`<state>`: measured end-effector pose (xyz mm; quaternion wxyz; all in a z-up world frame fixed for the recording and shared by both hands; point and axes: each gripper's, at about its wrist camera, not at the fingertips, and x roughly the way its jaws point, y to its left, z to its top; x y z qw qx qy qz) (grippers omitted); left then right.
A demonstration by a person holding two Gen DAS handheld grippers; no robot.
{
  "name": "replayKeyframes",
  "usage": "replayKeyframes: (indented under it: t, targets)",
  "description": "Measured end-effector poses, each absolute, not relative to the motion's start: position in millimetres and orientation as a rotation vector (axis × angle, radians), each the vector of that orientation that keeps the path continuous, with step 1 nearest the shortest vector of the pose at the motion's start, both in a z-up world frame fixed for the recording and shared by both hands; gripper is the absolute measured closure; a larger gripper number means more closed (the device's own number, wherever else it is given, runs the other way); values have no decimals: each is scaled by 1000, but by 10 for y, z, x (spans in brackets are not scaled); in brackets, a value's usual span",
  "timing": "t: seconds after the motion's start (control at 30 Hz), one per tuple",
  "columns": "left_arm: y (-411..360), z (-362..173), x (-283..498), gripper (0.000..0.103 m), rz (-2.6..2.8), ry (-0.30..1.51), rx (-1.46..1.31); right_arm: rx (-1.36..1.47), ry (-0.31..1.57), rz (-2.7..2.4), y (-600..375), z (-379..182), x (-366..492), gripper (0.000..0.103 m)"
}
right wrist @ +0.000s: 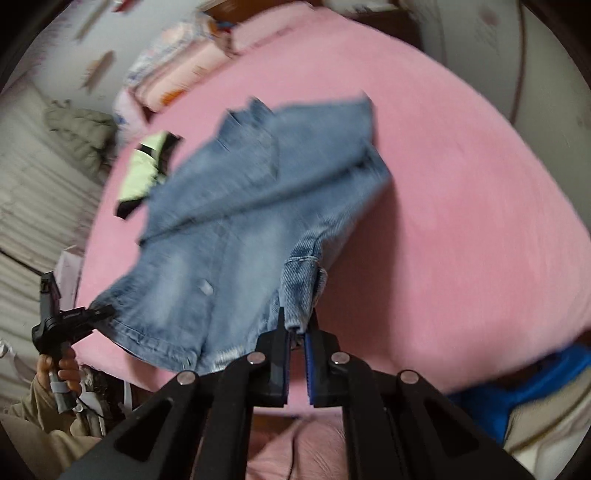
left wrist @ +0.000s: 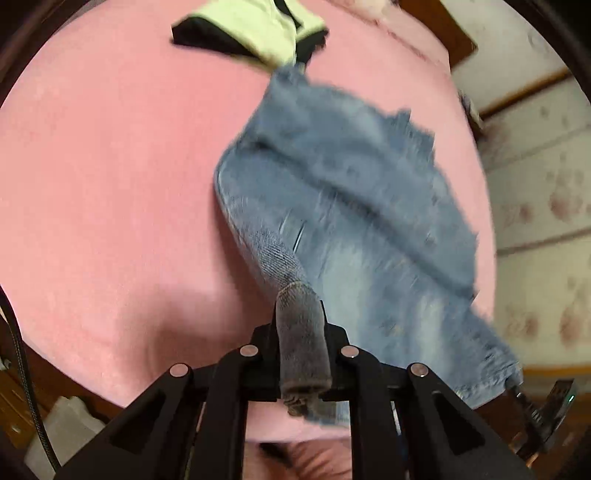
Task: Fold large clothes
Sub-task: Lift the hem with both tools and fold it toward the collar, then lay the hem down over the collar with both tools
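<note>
A blue denim garment hangs stretched above the pink bed, blurred by motion. My left gripper is shut on one corner of it, with a bunch of denim running back between the jaws. My right gripper is shut on another corner of the denim garment. The left gripper also shows in the right wrist view, gripping the garment's lower left edge. The right gripper shows in the left wrist view at the garment's lower right edge.
A folded yellow-green and black garment lies at the bed's far side; it also shows in the right wrist view. Pink pillows and bedding sit at the head of the bed. A patterned wall is right of the bed.
</note>
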<state>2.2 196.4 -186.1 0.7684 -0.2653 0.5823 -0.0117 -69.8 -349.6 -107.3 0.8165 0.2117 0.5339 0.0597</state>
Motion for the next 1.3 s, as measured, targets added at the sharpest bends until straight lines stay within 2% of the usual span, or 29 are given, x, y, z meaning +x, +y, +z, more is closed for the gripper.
replayKeyframes:
  t: [0.2, 0.37, 0.43, 0.5, 0.53, 0.57, 0.6, 0.67, 1.0, 1.2, 1.3]
  targets:
    - [2013, -1260, 970, 93, 63, 1142, -678, 524, 1011, 162, -3827, -587, 211, 98]
    - [1987, -1315, 2062, 90, 136, 1111, -730, 537, 964, 163, -4141, -524, 1303, 98]
    - [1971, -1453, 2438, 75, 178, 1107, -723, 526, 974, 147, -4187, -661, 1698, 97]
    - [1958, -1615, 2752, 48, 243, 1104, -664, 500, 997, 81, -4233, -898, 2123, 92]
    - [1940, -1693, 2903, 41, 271, 1099, -622, 476, 1003, 39, -4248, -989, 2254, 92]
    - [1947, -1748, 2977, 30, 284, 1103, -594, 463, 1023, 6, -4272, -1129, 2401, 89]
    - [1939, -1809, 3032, 28, 287, 1104, -561, 468, 1044, -6, -4302, -1250, 2489, 86]
    - [1928, -1982, 3129, 28, 266, 1126, -469, 490, 1085, -6, -4331, -1499, 2592, 74]
    - [1699, -2795, 3241, 28, 13, 1272, -173, 411, 1277, -31, -4262, -2497, 2594, 73]
    - [1600, -3042, 3335, 28, -60, 1278, -83, 402, 1285, -21, -4170, -2737, 2787, 73]
    - [1628, -3067, 3397, 28, -76, 1272, -90, 369, 1291, -17, -4123, -2803, 2914, 67]
